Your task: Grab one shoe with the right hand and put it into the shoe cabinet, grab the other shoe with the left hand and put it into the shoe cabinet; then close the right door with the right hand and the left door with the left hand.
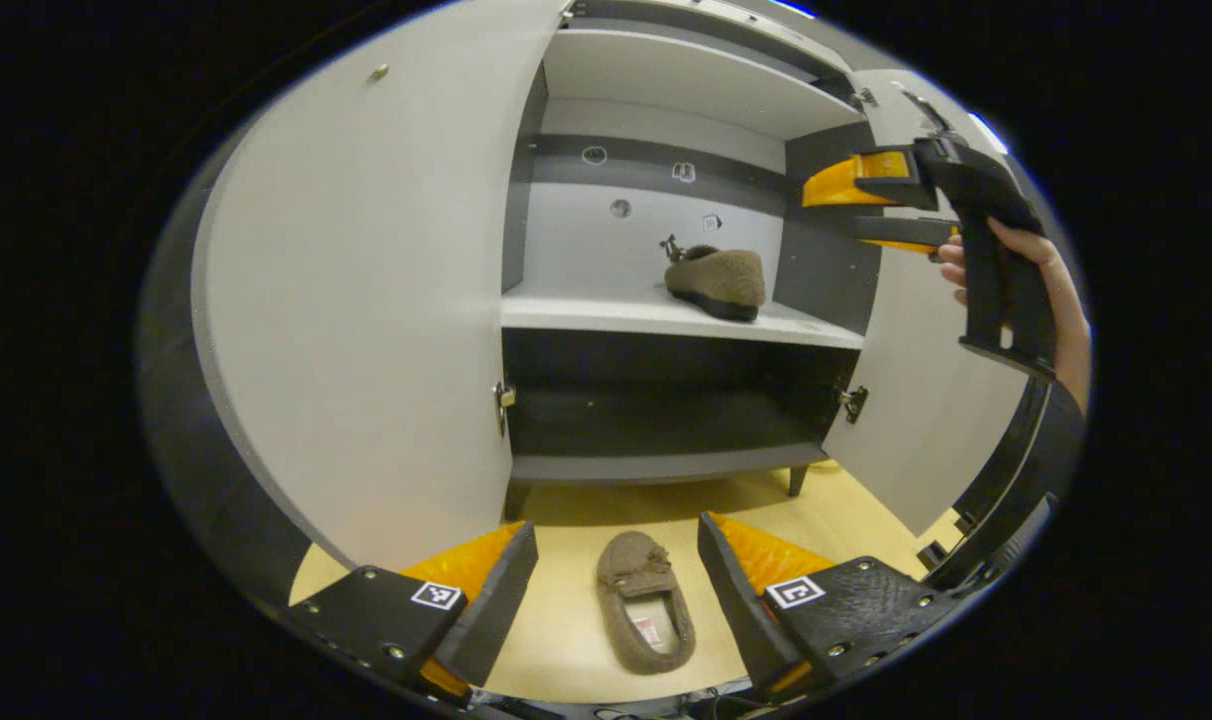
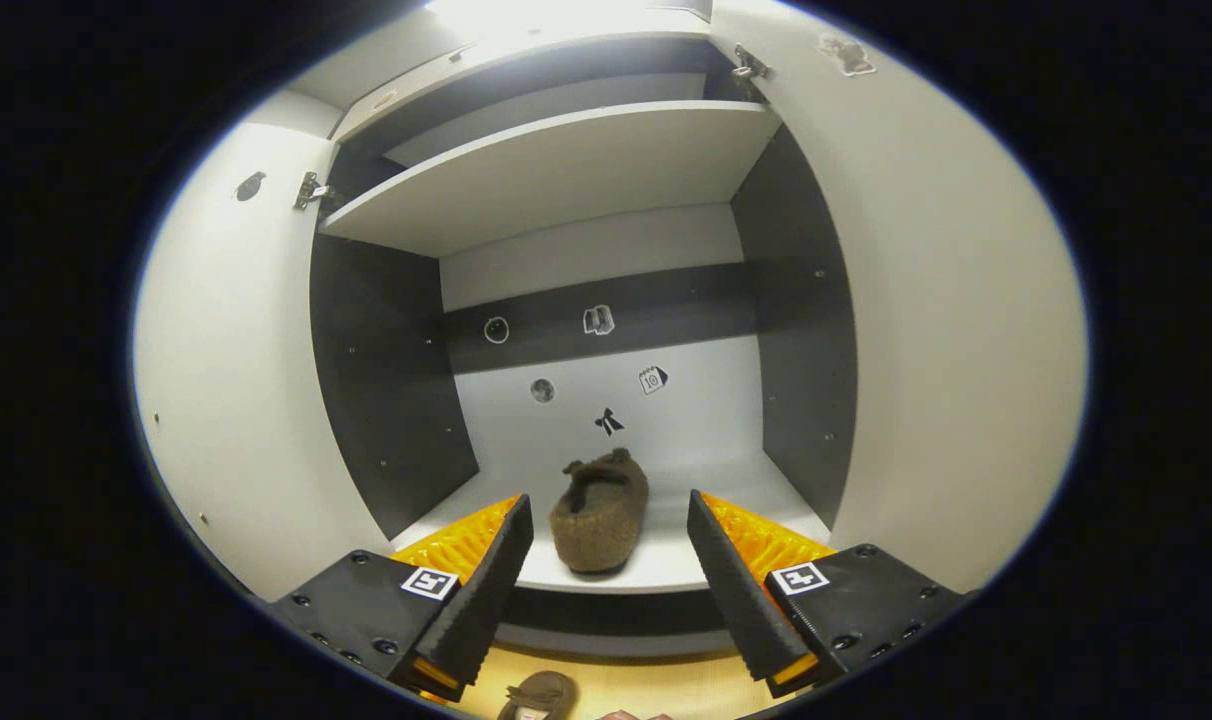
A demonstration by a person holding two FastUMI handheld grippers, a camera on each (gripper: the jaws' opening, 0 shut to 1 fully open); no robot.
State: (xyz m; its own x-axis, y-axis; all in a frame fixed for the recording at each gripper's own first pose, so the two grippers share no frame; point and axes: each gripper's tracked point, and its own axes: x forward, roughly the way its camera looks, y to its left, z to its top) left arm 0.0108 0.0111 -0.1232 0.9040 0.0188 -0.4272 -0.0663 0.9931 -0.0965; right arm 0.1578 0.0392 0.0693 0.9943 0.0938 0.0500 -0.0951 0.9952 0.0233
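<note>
One brown fuzzy shoe rests on the middle shelf of the open shoe cabinet. The other brown shoe lies on the pale wooden floor before the cabinet, opening up. My left gripper hangs open above this floor shoe, a finger on each side, not touching. My right gripper is open in front of the shelf shoe, apart from it. In the left gripper view the right gripper is held by a hand at the cabinet's right edge.
Both cabinet doors stand wide open: the left door and the right door. An upper shelf and a dark lower compartment hold nothing. Hinges jut at the door edges.
</note>
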